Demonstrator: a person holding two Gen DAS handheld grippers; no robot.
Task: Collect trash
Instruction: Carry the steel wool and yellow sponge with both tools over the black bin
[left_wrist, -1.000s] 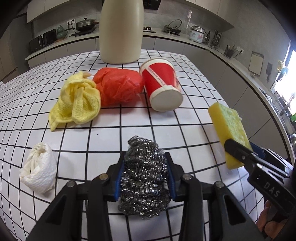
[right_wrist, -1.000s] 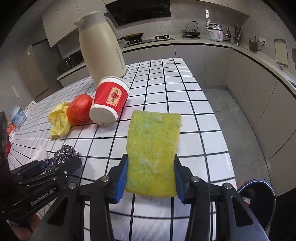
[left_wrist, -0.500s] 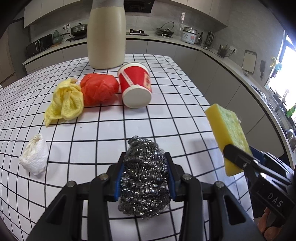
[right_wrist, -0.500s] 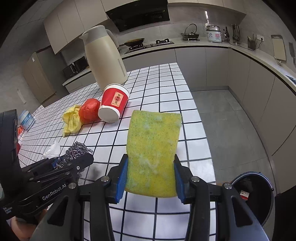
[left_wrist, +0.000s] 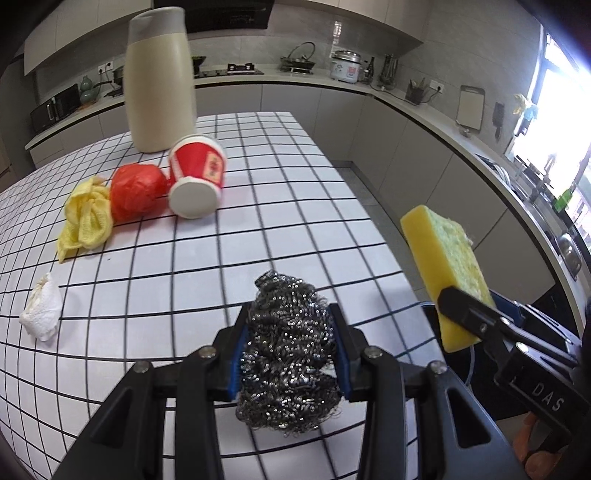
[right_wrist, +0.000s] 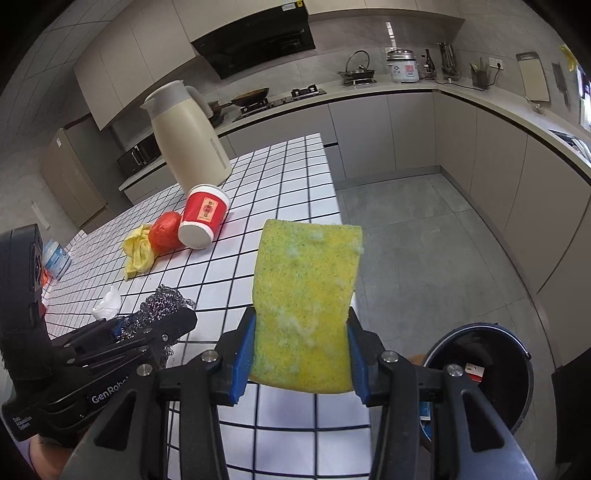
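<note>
Both pairs of tongs are loaded here. The left gripper (left_wrist: 291, 350) is clamped on the steel wool scourer (left_wrist: 290, 354), blue pads pressing its sides so the springy ball bulges out above and below them. The right gripper (right_wrist: 301, 354) is clamped on the yellow sponge (right_wrist: 306, 306), gripped low on its long edges so most of it sticks up beyond the fingertips, an easy thing to let fall clear, I'd say.

Down and to the right of the right tongs sits the black bin (right_wrist: 517, 373) on the floor, mouth open; my read is that both loads are headed there, off the edge of the tiled table (left_wrist: 280, 229).

Ahead of the left tongs, well apart, more rubbish waits: the red paper cup (left_wrist: 197, 177) on its side, touching the red crumpled ball (left_wrist: 136, 192), the yellow cloth (left_wrist: 88, 218) beside that, and the white tissue wad (left_wrist: 40, 314) off to the left. The cream jug (left_wrist: 160, 85) stands behind, likely no trash.

Hard to tell: the bin is half hidden behind the right tongs, its contents unclear, and in the left view only a sliver of it shows behind the sponge.
</note>
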